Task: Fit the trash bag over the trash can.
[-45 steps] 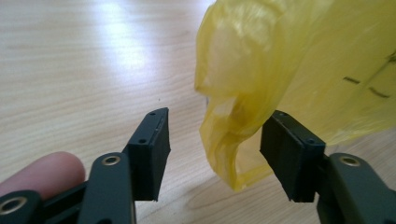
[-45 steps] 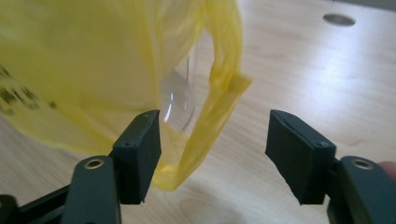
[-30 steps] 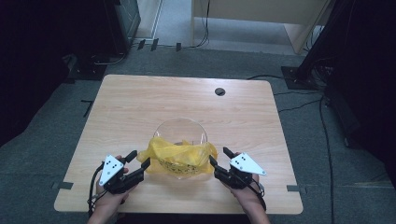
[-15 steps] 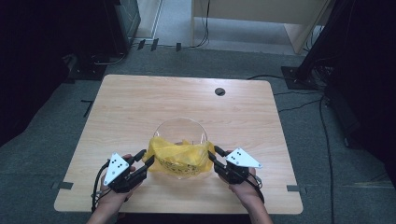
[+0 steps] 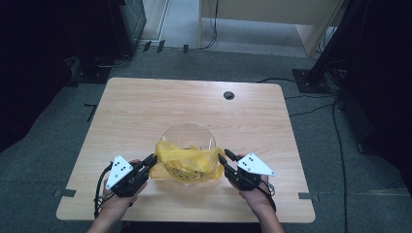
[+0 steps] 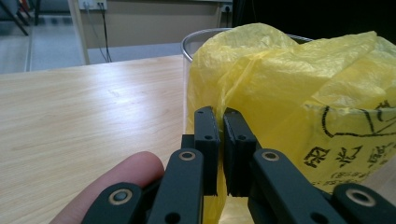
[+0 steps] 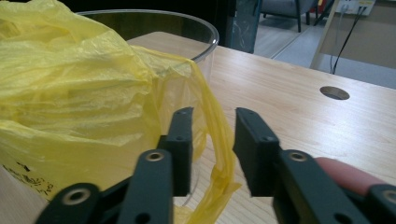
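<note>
Both forearms enter from six o'clock; the left gripper [image 5: 151, 160] points toward two o'clock, jaws pinched nearly together; the right gripper [image 5: 224, 158] points toward ten o'clock, jaws apart, having just widened.

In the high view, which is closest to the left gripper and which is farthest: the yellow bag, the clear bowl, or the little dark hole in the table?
1. The yellow bag: right at the left gripper, whose jaws have just closed on its edge.
2. The clear bowl: just behind, holding the bag.
3. The dark hole: far side of the table, toward the right.
</note>
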Action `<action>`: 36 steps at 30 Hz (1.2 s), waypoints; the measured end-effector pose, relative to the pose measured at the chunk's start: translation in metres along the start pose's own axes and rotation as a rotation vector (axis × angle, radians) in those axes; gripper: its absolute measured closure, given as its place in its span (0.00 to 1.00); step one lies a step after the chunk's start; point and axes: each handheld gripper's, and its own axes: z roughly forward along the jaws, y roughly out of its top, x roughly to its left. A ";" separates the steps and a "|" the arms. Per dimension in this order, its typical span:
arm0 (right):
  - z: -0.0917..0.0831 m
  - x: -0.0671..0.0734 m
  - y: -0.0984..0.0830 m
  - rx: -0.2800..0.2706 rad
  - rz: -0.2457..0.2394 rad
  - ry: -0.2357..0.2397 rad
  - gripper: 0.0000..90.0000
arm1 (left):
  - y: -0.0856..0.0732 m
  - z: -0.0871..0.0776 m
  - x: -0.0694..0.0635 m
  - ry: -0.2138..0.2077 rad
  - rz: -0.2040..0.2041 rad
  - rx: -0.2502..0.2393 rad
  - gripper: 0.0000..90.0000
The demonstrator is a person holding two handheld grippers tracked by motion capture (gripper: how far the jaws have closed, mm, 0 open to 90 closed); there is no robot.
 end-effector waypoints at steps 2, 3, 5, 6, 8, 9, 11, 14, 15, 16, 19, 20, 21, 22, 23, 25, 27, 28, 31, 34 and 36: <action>0.001 -0.002 0.000 0.014 0.003 0.004 0.68 | -0.001 0.001 0.002 0.015 -0.008 0.009 0.95; 0.002 -0.005 0.000 0.018 0.008 0.014 0.64 | -0.001 0.003 0.005 0.030 -0.023 0.022 0.94; 0.002 -0.006 0.000 0.023 0.008 0.024 0.63 | -0.002 0.004 0.006 0.034 -0.027 0.028 0.94; 0.002 -0.007 -0.001 0.026 0.006 0.026 0.62 | -0.002 0.005 0.007 0.036 -0.030 0.030 0.93; 0.005 -0.008 -0.002 0.043 0.003 0.042 0.61 | -0.002 0.006 0.007 0.035 -0.032 0.035 0.93; 0.006 -0.008 -0.002 0.050 -0.002 0.042 0.61 | -0.003 0.007 0.006 0.031 -0.029 0.038 0.93; 0.011 -0.010 -0.003 0.065 0.002 0.049 0.62 | -0.003 0.008 0.005 0.030 -0.028 0.039 0.93; 0.015 -0.011 -0.004 0.083 0.010 0.044 0.72 | -0.003 0.008 0.005 0.030 -0.030 0.038 0.93; 0.018 -0.008 -0.005 0.087 -0.004 0.019 0.83 | -0.002 0.007 0.006 0.033 -0.027 0.037 0.93; 0.018 -0.008 -0.005 0.087 -0.004 0.019 0.83 | -0.002 0.007 0.006 0.033 -0.027 0.037 0.93; 0.019 -0.005 -0.004 0.084 -0.028 -0.051 0.99 | -0.001 0.006 0.007 0.037 -0.034 0.030 0.94; 0.019 -0.005 -0.004 0.084 -0.028 -0.051 0.99 | -0.001 0.006 0.007 0.037 -0.034 0.030 0.95; 0.018 -0.006 -0.002 0.074 -0.020 -0.063 1.00 | 0.000 0.006 0.007 0.037 -0.030 0.025 0.95; 0.014 -0.007 0.001 0.049 -0.015 -0.089 1.00 | 0.002 0.006 0.007 0.040 -0.034 0.018 0.95; 0.013 -0.007 0.002 0.040 -0.017 -0.099 1.00 | 0.003 0.005 0.007 0.042 -0.035 0.014 0.95; 0.010 -0.008 0.007 0.024 -0.020 -0.113 1.00 | 0.005 0.005 0.008 0.043 -0.033 0.010 0.95; 0.009 -0.008 0.011 0.009 -0.018 -0.123 1.00 | 0.010 0.006 0.010 0.049 -0.038 0.000 0.95; 0.009 -0.008 0.011 0.009 -0.018 -0.123 1.00 | 0.010 0.006 0.010 0.049 -0.038 0.000 0.94; 0.017 -0.009 0.020 0.012 -0.012 -0.129 1.00 | 0.019 0.010 0.014 0.072 -0.053 -0.011 0.94; 0.022 -0.009 0.025 0.020 -0.005 -0.133 1.00 | 0.024 0.014 0.017 0.075 -0.053 -0.014 0.95; 0.032 -0.011 0.030 0.029 0.007 -0.137 1.00 | 0.030 0.025 0.022 0.096 -0.060 -0.020 0.95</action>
